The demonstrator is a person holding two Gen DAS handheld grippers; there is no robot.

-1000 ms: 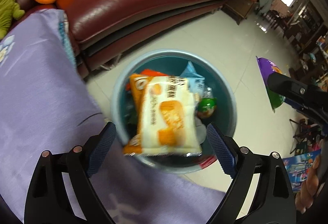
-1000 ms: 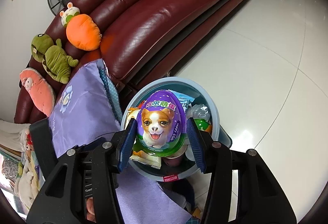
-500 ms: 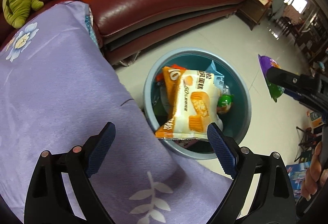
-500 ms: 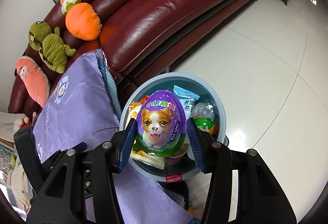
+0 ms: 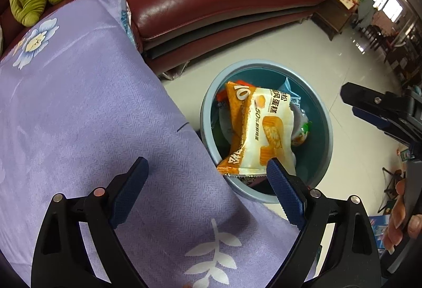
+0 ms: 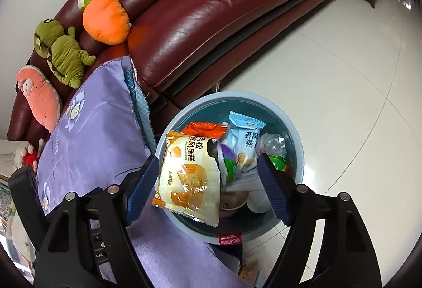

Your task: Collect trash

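A: Right wrist view, item: right gripper (image 6: 205, 188), jaws opening, nothing pinched?
B: Yes; purple egg (image 6: 227, 164) lies inside bin (image 6: 298, 140). Left gripper (image 5: 208, 190) spread, empty, beside cake wrapper (image 5: 263, 130) at bin's near rim.

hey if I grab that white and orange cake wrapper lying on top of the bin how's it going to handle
The cake wrapper looks puffy and creased, so it is probably light and will likely crumple rather than stay stiff. Its glossy film may slip between pads. It overhangs the bin rim on a loose heap, so a nudge could tip it out.
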